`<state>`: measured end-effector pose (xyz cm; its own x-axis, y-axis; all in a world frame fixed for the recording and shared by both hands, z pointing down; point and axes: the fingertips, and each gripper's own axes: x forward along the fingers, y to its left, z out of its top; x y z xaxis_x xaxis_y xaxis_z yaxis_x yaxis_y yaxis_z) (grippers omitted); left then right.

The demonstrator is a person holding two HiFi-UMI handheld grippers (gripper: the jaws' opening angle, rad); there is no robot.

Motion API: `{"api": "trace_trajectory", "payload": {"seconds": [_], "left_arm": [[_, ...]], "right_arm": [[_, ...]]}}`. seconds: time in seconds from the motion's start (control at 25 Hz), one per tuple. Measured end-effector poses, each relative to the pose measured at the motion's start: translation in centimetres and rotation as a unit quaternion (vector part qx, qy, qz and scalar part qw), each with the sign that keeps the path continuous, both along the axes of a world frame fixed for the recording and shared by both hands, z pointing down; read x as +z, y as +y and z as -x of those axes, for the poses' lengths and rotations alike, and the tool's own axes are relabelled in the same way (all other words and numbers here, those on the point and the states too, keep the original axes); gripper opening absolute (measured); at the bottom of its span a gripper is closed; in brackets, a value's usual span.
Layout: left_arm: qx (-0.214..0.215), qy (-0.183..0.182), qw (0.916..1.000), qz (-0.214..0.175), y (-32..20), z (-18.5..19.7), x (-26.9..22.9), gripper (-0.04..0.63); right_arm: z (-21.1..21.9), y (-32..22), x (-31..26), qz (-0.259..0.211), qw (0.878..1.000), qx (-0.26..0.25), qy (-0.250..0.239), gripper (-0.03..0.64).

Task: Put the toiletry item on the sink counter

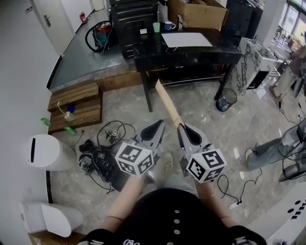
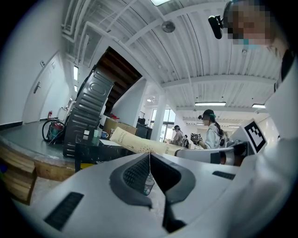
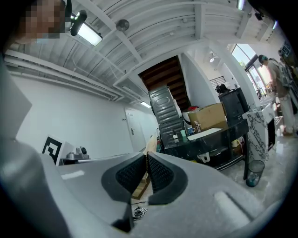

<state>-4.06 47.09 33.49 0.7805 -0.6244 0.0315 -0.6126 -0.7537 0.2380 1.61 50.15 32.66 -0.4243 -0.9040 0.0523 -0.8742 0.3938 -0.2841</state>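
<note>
The toiletry item is a long, flat tan pack (image 1: 168, 101) with small print. In the head view it slants up and left from my right gripper (image 1: 182, 128), which is shut on its near end. In the left gripper view the pack (image 2: 139, 142) runs leftwards from the right gripper's white body. In the right gripper view only its thin edge (image 3: 151, 145) shows above the closed jaws of the right gripper (image 3: 146, 155). My left gripper (image 1: 160, 124) is beside the right one, just left of the pack, shut with nothing in it (image 2: 150, 155). I cannot see a sink.
A black table (image 1: 191, 50) stands ahead with white paper (image 1: 186, 39), a green cup (image 1: 156, 27), a mug (image 1: 169, 25) and a cardboard box (image 1: 198, 13). A mesh bin (image 1: 226, 99) stands by its right leg. Cables (image 1: 105, 143), wooden steps (image 1: 76, 105) and a white canister (image 1: 48, 152) are on the left. A person (image 1: 272, 148) is on the right.
</note>
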Motion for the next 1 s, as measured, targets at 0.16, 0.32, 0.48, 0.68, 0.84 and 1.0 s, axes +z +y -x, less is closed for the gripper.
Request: {"api": "trace_trajectory", "payload": {"seconds": [0.16, 0.32, 0.48, 0.68, 0.84, 1.0], "left_arm": [[-0.001, 0.001, 1.0000, 0.000, -4.0, -0.5, 0.0, 0.012], [-0.006, 0.004, 1.0000, -0.005, -8.6, -1.0, -0.8, 0.012], [-0.013, 0.000, 0.9998, -0.016, -13.2, -1.6, -2.2, 0.012], [-0.018, 0.010, 0.9993, -0.030, -19.0, -2.2, -3.5, 0.012], [-0.029, 0.016, 0.9989, -0.035, -23.2, -2.2, -3.9, 0.012], [-0.039, 0.025, 0.9986, -0.027, -26.6, -2.5, -3.5, 0.012]], "right_arm": [[-0.3, -4.0, 0.2, 0.002, 1.000, -0.009, 0.013, 0.008], [-1.2, -8.8, -0.3, -0.006, 1.000, -0.013, 0.015, 0.006], [-2.1, -13.7, -1.0, -0.006, 1.000, -0.018, 0.015, 0.008], [-2.8, -19.6, -1.6, -0.017, 0.999, -0.029, 0.015, 0.006], [-3.4, -23.9, -2.0, -0.022, 0.999, -0.032, 0.017, 0.006], [-4.1, -27.2, -1.9, -0.026, 0.999, -0.035, 0.015, 0.006]]}}
